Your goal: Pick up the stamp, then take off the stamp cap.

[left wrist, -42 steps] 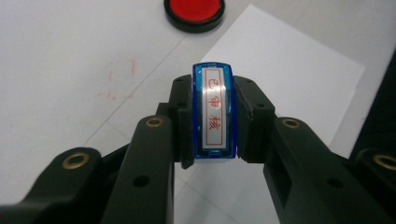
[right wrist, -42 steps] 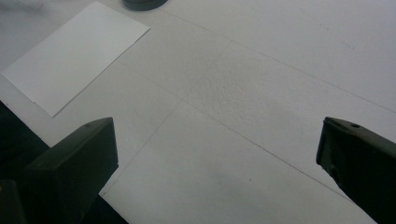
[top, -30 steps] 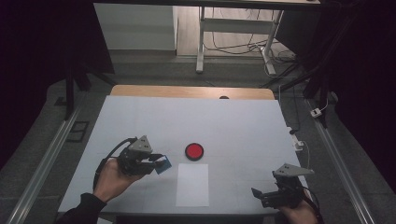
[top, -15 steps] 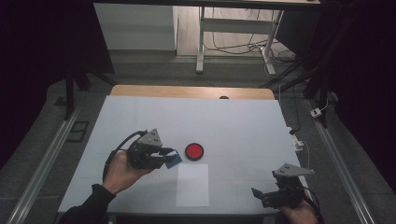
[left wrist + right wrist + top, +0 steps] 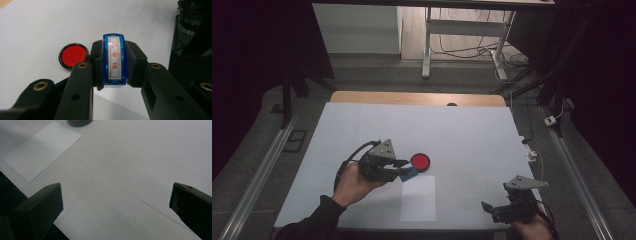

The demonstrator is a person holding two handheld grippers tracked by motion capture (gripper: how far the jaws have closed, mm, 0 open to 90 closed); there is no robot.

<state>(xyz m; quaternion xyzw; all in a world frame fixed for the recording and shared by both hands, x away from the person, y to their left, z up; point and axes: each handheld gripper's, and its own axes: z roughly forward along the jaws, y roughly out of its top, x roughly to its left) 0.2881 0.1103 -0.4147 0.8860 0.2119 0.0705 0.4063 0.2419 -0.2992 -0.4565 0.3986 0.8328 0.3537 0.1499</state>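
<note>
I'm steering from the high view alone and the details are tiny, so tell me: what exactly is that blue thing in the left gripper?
Observer: The left gripper is shut on a blue stamp; its white label with red characters faces the left gripper view's camera.
Operator: Is the grip square?
Observer: Yes, one of the fingers presses each long side of the stamp.
Operator: And the red disc?
Observer: It is an open ink pad with a black rim, lying flat on the table, apart from the stamp.
Operator: The right gripper?
Observer: The right gripper is open, nothing between its fingers, with the white paper sheet ahead of it.
</note>
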